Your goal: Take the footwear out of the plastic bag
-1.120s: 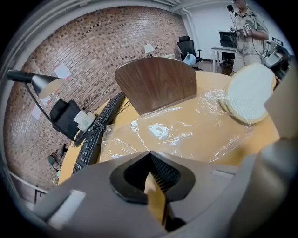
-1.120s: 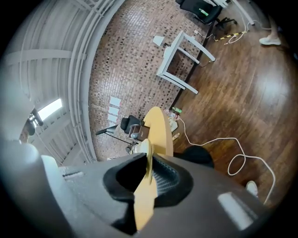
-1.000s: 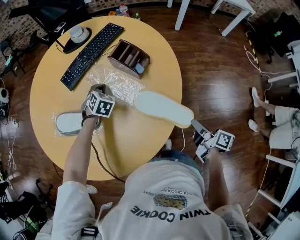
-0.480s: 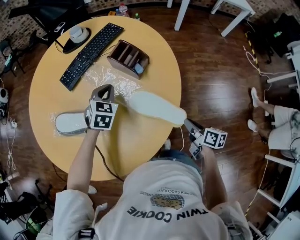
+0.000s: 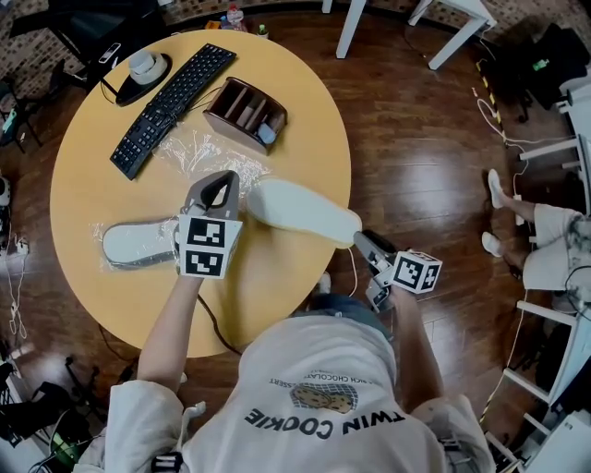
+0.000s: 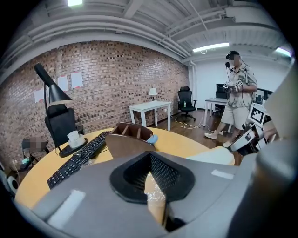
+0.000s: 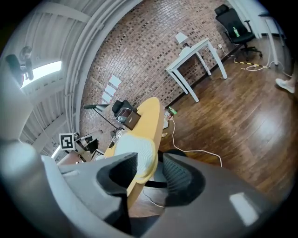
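Observation:
A white slipper (image 5: 300, 211) lies sole-up on the round yellow table (image 5: 92, 175), its heel end jutting over the near right edge. My right gripper (image 5: 363, 244) sits at that end with its jaws opening. The slipper's tip (image 7: 136, 155) is between them, and the pads stand off it. A second slipper (image 5: 137, 243) lies at the left inside clear plastic. My left gripper (image 5: 218, 187) is between the two slippers, shut on a fold of the plastic bag (image 6: 152, 191). More crumpled clear film (image 5: 217, 152) lies just beyond its tips.
A black keyboard (image 5: 171, 92), a brown wooden organizer (image 5: 245, 113) and a cup on a black lamp base (image 5: 143, 66) sit at the table's far side. White table legs (image 5: 351, 23) stand beyond on the wooden floor. A seated person's legs (image 5: 545, 231) show at the right.
The bare slipper has slid left, further onto the table. My right gripper followed it and opened off its end. My left gripper moved right and away from me.

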Tool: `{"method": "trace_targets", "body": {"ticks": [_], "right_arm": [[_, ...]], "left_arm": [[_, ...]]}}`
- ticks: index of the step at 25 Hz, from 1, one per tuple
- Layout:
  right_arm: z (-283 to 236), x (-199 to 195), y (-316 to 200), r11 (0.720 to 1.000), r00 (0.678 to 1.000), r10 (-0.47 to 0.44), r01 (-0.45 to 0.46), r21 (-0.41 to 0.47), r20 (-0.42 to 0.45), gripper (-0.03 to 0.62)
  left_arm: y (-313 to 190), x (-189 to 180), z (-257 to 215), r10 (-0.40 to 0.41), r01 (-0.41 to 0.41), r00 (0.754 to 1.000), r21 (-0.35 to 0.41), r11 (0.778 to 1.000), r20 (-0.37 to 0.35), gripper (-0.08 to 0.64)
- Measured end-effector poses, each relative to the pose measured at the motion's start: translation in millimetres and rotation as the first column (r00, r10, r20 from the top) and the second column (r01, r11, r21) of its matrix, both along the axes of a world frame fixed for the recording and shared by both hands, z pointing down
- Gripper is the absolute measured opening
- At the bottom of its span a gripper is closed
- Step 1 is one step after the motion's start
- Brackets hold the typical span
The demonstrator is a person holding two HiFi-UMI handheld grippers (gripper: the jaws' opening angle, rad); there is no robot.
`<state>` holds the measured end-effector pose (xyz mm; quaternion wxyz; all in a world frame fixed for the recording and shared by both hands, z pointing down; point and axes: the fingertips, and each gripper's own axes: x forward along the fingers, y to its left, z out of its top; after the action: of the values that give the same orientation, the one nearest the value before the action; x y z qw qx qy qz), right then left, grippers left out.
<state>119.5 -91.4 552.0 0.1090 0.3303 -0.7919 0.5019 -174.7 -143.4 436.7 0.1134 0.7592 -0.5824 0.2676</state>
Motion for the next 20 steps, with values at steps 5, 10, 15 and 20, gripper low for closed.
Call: {"method": "trace_targets", "body": {"ticks": [5,10,15,20], "right_arm": [[1.3,-1.1,0.9,1.0,0.999,0.002,-0.002,0.022,-0.04,0.163],[-25.7,1.9,-8.0,0.99,0.995,-0.051,0.061,0.125,-0.085,0.163],[-47.6,9.1,-18.0,0.958,0.981,-0.163,0.182,0.22,-0.102,0.163],[-66.2,7.7,-29.1,0.861,0.934,-0.314,0.355,0.363,-0.168,0.163]], "left_arm": [[17.5,11.6,-15.0,-0.013,0.015,0.996,0.028,0.999,-0.084,0.006],[30.1,40.2,-17.1,-0.035,0.041,0.988,0.037,0.998,-0.149,0.006],[51.2,73.8,-17.8,-0.103,0.109,0.985,0.042,0.993,-0.138,0.006],[78.1,109.5,-5.5,-0.244,0.249,0.965,0.038,0.968,-0.096,0.006]]}}
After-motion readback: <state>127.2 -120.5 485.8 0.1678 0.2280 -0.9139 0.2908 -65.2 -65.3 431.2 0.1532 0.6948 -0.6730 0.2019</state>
